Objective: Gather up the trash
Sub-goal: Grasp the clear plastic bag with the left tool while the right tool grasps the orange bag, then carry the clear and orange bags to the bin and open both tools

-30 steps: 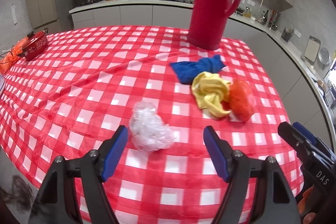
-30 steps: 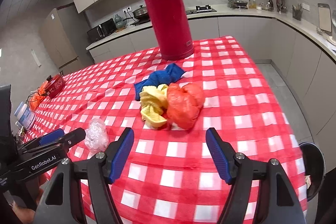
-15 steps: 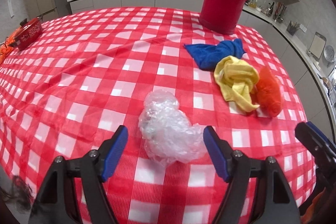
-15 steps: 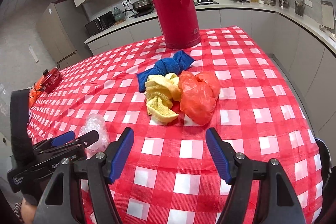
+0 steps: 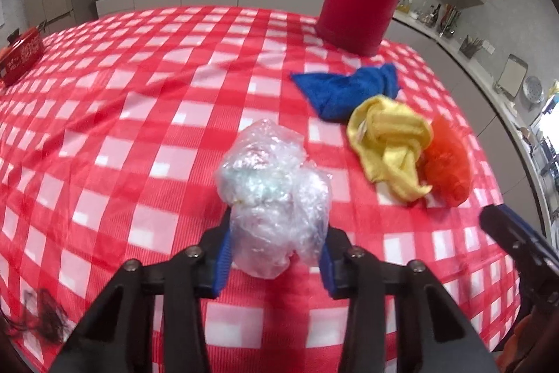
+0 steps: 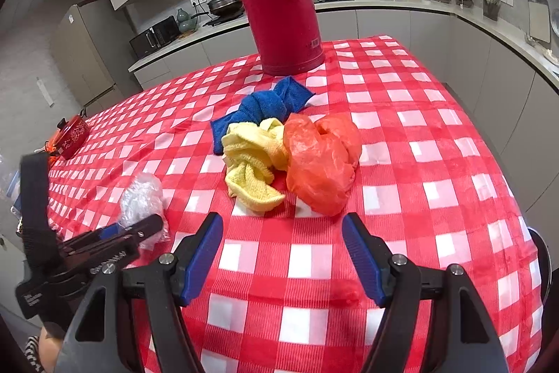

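Closing in since a second ago, left tongs (image 5: 276,250) now pinch the clear plastic wad (image 5: 274,198); it may slip, being crinkly. Right tongs (image 6: 282,254) gape before the orange bag (image 6: 319,159).

A glossy checked cloth (image 6: 401,135) is spread over the worktop. Crinkled clear plastic wrap (image 5: 276,194), an orange plastic bag (image 6: 321,159), and yellow (image 6: 251,159) and blue terry cloths (image 6: 265,105) are seen.

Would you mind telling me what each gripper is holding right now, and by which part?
The left gripper pinches the crumpled clear plastic wad by its near lower end, between its blue fingers. The right gripper is open and holds nothing.
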